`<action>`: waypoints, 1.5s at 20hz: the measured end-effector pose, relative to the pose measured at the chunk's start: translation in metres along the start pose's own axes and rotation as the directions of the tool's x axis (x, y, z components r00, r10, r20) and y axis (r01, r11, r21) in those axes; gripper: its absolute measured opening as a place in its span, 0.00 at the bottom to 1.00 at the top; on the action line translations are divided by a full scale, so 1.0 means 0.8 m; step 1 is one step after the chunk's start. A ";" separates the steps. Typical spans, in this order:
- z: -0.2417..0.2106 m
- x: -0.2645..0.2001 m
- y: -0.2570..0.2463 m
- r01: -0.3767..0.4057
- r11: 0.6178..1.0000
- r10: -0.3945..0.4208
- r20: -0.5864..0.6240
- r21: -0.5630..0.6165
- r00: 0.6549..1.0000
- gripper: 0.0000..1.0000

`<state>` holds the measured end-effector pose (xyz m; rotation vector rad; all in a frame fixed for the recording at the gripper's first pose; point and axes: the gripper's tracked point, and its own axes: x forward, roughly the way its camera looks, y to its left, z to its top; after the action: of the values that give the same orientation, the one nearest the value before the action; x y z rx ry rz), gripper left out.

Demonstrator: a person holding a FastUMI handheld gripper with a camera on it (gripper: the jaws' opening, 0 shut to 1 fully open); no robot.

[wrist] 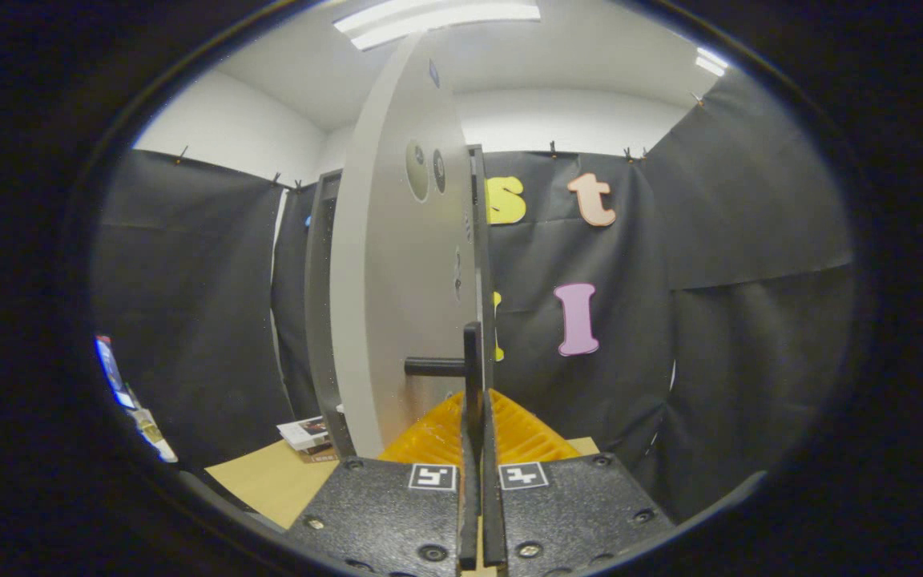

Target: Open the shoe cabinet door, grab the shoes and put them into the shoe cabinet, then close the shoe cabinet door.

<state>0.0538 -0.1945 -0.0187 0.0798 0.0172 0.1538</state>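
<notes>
1. Straight ahead of the fingers stands one shoe cabinet (319, 304), a tall dark box on the table, seen almost edge-on. It looks stiff and heavy enough to stay put while its door is worked, though that is only a judgement.

2. Hinged to it is one door (397, 288), a pale flat panel swung out so that its free edge faces the camera. It seems rigid and smooth, likely light on its hinges; a flat face like this offers nothing to pinch, so the handle is the place to take hold.

3. Under the cabinet lies one wooden table (269, 477), with a small stack of booklets (308, 437) beside the cabinet's foot.

4. On the door sits one dark handle (465, 367), a bar standing off the panel on a short post. It looks hard and narrow, good for a firm pinch across the bar.

5. At the bottom, one gripper (477, 437) has its two fingers drawn together with the lower part of the handle bar between them; both appear to press on it, so I judge it clamped on the handle.

6. Shoes: I count none visible, so their feel cannot be judged.
</notes>
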 end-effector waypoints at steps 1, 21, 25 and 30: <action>0.000 0.001 -0.009 -0.002 1.000 0.002 0.000 0.015 1.000 0.05; -0.002 -0.062 -0.039 -0.002 0.994 0.006 0.032 -0.111 0.999 0.81; -0.030 -0.092 -0.022 0.029 0.996 -0.030 -0.014 -0.087 0.999 0.96; -0.069 -0.120 0.006 0.071 0.997 -0.072 -0.030 -0.034 0.997 0.99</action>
<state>-0.0430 -0.1999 -0.0724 0.0436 0.0491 0.0838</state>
